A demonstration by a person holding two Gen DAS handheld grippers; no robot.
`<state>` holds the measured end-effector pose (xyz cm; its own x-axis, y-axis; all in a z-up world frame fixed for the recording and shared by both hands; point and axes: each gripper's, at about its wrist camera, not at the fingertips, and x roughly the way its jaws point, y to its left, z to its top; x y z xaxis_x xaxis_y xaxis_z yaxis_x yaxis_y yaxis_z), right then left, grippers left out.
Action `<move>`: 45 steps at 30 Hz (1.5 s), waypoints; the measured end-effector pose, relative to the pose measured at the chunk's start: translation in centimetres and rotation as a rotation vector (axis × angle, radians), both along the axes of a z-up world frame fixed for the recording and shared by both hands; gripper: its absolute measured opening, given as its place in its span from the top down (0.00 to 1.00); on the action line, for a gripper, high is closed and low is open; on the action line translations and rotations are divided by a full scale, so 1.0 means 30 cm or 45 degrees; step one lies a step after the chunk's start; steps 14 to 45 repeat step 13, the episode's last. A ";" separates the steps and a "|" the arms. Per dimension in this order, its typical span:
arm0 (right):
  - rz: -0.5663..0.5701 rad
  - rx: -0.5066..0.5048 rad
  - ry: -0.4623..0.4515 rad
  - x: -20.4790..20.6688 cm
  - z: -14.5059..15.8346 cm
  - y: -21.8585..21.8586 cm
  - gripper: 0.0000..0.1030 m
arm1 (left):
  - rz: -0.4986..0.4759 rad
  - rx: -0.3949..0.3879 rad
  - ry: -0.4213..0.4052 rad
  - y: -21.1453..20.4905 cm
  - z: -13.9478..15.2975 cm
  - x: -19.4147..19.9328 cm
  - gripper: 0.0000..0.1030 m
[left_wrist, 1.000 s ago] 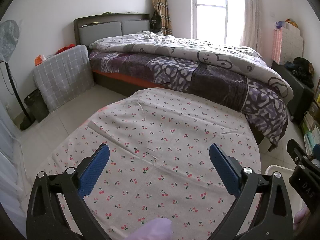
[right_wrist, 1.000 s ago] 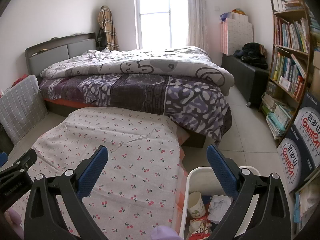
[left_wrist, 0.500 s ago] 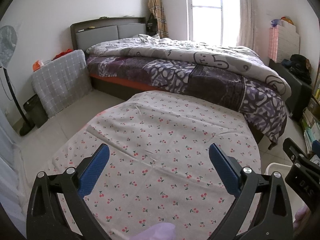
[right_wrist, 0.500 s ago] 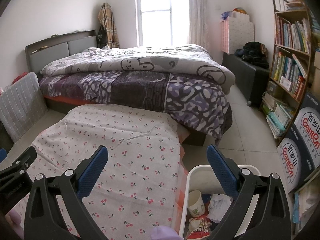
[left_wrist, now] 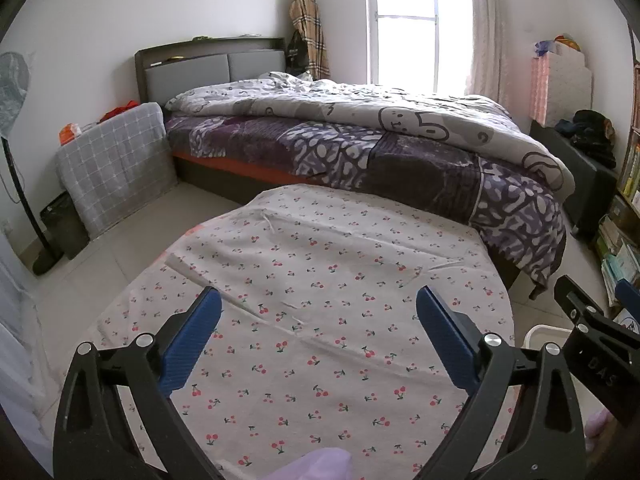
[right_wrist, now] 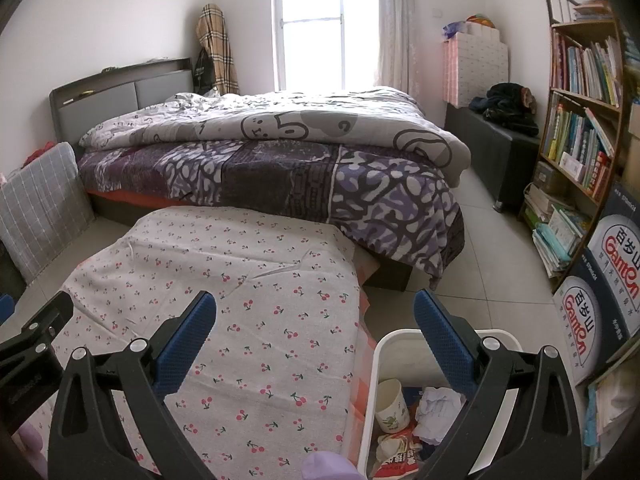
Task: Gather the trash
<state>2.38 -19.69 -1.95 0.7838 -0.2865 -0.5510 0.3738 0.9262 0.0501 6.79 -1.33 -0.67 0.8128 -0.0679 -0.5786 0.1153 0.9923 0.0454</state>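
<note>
My left gripper (left_wrist: 320, 340) is open and empty above a table covered with a cherry-print cloth (left_wrist: 320, 280). My right gripper (right_wrist: 316, 340) is open and empty above the table's right edge and a white trash bin (right_wrist: 390, 344) on the floor. The bin holds a paper cup (right_wrist: 392, 404), crumpled white paper (right_wrist: 438, 404) and a red wrapper (right_wrist: 396, 460). The cloth (right_wrist: 248, 280) shows bare in both views. The bin's rim also shows in the left wrist view (left_wrist: 540, 332).
A bed with a grey and purple quilt (left_wrist: 400, 140) stands behind the table. A bookshelf (right_wrist: 580, 100) and printed boxes (right_wrist: 600, 288) line the right wall. A grey checked cushion (left_wrist: 116, 160) and a fan stand (left_wrist: 24, 200) are at the left.
Both grippers have tilted up or drawn back slightly, so the room sits lower in the views. Both stay open and empty.
</note>
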 end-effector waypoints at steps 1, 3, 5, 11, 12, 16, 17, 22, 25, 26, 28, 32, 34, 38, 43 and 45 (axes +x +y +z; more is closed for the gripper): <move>0.000 0.000 -0.001 -0.001 0.000 0.000 0.07 | -0.002 0.000 0.001 -0.002 0.000 0.000 0.09; 0.000 -0.001 0.000 0.000 0.000 0.000 0.07 | -0.003 0.000 0.004 -0.003 0.000 0.001 0.09; 0.000 -0.001 0.001 -0.001 0.000 -0.001 0.07 | 0.001 0.004 0.006 -0.004 0.000 0.001 0.08; 0.002 -0.001 0.002 -0.001 0.000 -0.002 0.07 | 0.018 -0.008 0.034 0.002 -0.010 0.007 0.07; 0.002 0.000 0.002 0.001 0.002 -0.001 0.07 | 0.019 -0.009 0.034 0.004 -0.009 0.007 0.07; 0.002 0.000 0.002 0.001 0.002 -0.001 0.07 | 0.021 -0.012 0.036 0.005 -0.010 0.007 0.07; 0.002 0.000 0.002 0.001 0.002 -0.001 0.07 | 0.021 -0.012 0.036 0.005 -0.010 0.007 0.07; 0.002 0.000 0.002 0.001 0.002 -0.001 0.07 | 0.021 -0.012 0.036 0.005 -0.010 0.007 0.07; 0.002 0.000 0.002 0.001 0.002 -0.001 0.07 | 0.021 -0.012 0.036 0.005 -0.010 0.007 0.07; 0.002 0.000 0.002 0.001 0.002 -0.001 0.07 | 0.021 -0.012 0.036 0.005 -0.010 0.007 0.07; 0.002 0.000 0.002 0.001 0.002 -0.001 0.07 | 0.021 -0.012 0.036 0.005 -0.010 0.007 0.07; 0.002 0.000 0.002 0.001 0.002 -0.001 0.07 | 0.021 -0.012 0.036 0.005 -0.010 0.007 0.07; 0.002 0.000 0.002 0.001 0.002 -0.001 0.07 | 0.021 -0.012 0.036 0.005 -0.010 0.007 0.07; 0.002 0.000 0.002 0.001 0.002 -0.001 0.07 | 0.021 -0.012 0.036 0.005 -0.010 0.007 0.07; 0.002 0.000 0.002 0.001 0.002 -0.001 0.07 | 0.021 -0.012 0.036 0.005 -0.010 0.007 0.07; 0.002 0.000 0.002 0.001 0.002 -0.001 0.07 | 0.021 -0.012 0.036 0.005 -0.010 0.007 0.07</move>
